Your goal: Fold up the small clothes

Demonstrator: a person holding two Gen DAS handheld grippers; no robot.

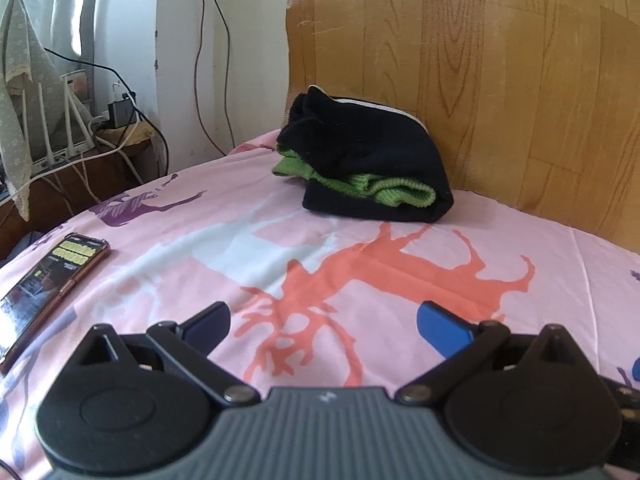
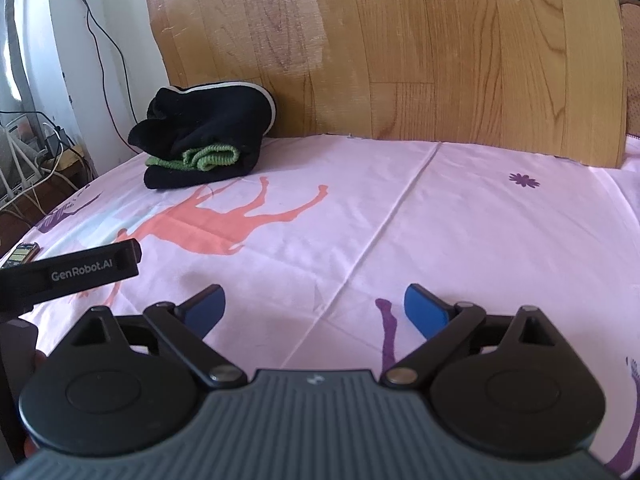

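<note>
Left wrist view, left to right. Phone (image 1: 48,288) at 9 o'clock, lying flat on the pink sheet (image 1: 224,216), screen lit. Cables and a router (image 1: 60,128) on a low stand at 10 o'clock, past the bed's edge. Left gripper (image 1: 324,326) at 6 o'clock, jaws spread wide, nothing between them, only the orange deer print beneath. Folded clothes (image 1: 372,160) at 12 o'clock: a black garment wrapped around a green knit one, resting on the sheet against the wooden headboard (image 1: 500,80).

Right wrist view, left to right. Left gripper's black side bar (image 2: 80,268) enters at 9 o'clock. Folded clothes (image 2: 204,140) at 11 o'clock, well apart from both grippers, touching the headboard (image 2: 400,60). Right gripper (image 2: 314,306) at 6 o'clock, jaws spread wide and empty above the pink sheet (image 2: 440,220); a crease runs up between the fingers.
</note>
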